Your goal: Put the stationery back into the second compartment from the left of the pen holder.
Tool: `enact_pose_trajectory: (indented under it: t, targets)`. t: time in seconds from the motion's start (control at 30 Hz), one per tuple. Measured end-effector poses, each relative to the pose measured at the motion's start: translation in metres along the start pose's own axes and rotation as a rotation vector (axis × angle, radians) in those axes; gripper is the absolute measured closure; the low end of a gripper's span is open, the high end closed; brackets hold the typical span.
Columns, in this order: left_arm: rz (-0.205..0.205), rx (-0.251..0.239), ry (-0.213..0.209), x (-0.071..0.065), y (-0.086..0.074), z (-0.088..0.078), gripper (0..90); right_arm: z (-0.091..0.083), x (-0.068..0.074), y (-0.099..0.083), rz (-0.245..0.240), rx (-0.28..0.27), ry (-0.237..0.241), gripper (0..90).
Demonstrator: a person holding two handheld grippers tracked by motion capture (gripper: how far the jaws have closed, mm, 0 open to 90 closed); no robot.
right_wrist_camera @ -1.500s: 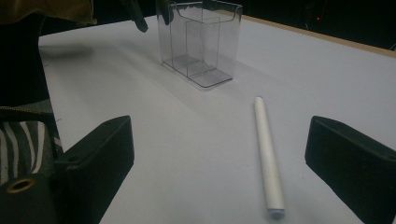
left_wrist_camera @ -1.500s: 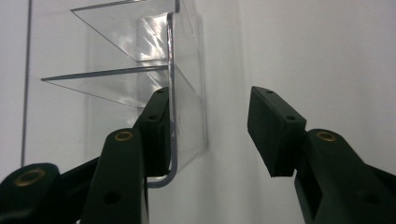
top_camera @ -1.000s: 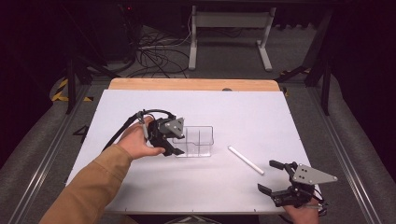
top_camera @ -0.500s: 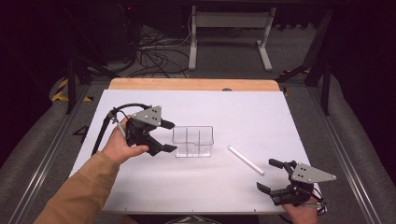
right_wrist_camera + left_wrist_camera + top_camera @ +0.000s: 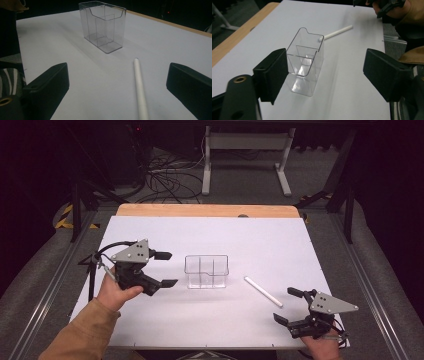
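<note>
A dark room with cables and a metal stand on the floor lies behind a table (image 5: 150,210) covered by a white sheet (image 5: 280,245), its wooden edge showing at the far side.

The left gripper (image 5: 165,269) is held above the sheet, its jaws pointing at the box (image 5: 206,271) and standing wide apart. They have just been opening, and nothing is between them. The box is a clear plastic holder with inner dividers. It stands upright on the sheet just beyond the left jaws' tips, apart from them. In the left gripper view the box (image 5: 305,62) sits ahead of the jaws, nearer the jaw at that view's left, with bare sheet in front of the other jaw.

The right gripper (image 5: 287,306) rests low near the table's near edge, jaws spread, nothing between them. A white stick (image 5: 263,291) lies flat on the sheet just ahead of it, between it and the box, touching neither. In the right gripper view the stick (image 5: 139,90) runs forward from between the open jaws, with the box (image 5: 103,26) farther on and to that view's left.
</note>
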State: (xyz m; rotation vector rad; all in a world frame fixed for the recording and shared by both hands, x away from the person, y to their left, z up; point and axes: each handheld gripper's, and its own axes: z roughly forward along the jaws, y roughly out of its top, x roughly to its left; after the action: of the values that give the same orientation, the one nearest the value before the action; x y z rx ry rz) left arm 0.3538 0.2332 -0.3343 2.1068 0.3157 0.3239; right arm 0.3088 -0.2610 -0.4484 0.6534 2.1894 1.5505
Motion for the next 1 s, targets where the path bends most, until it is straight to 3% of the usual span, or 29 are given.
enact_pose_trajectory:
  t: [0.1, 0.27, 0.43, 0.53, 0.8, 0.9, 1.0]
  targets:
    - [-0.029, -0.03, 0.065, -0.008, -0.009, -0.006, 14.2, 0.001, -0.001, 0.002, 0.006, 0.001, -0.005, 4.1]
    - [-0.095, -0.114, 0.118, -0.019, -0.029, -0.011, 8.1, 0.003, -0.002, 0.006, 0.005, 0.004, -0.016, 3.5]
    - [-0.154, -0.199, 0.157, -0.028, -0.054, -0.015, 7.6, 0.007, -0.003, 0.013, 0.001, 0.01, -0.025, 3.7]
    - [-0.172, -0.208, 0.178, -0.033, -0.067, -0.018, 8.7, 0.011, -0.003, 0.016, -0.004, 0.016, -0.026, 3.8]
    - [-0.216, -0.242, 0.285, -0.05, -0.108, -0.02, 9.4, 0.018, -0.003, 0.021, -0.008, 0.031, -0.029, 5.1]
    - [-0.211, -0.22, 0.342, -0.054, -0.118, -0.021, 9.4, 0.019, -0.003, 0.022, -0.01, 0.038, -0.034, 5.9]
    - [-0.231, -0.219, 0.352, -0.056, -0.126, -0.023, 9.4, 0.02, -0.004, 0.023, -0.002, 0.046, -0.038, 6.6]
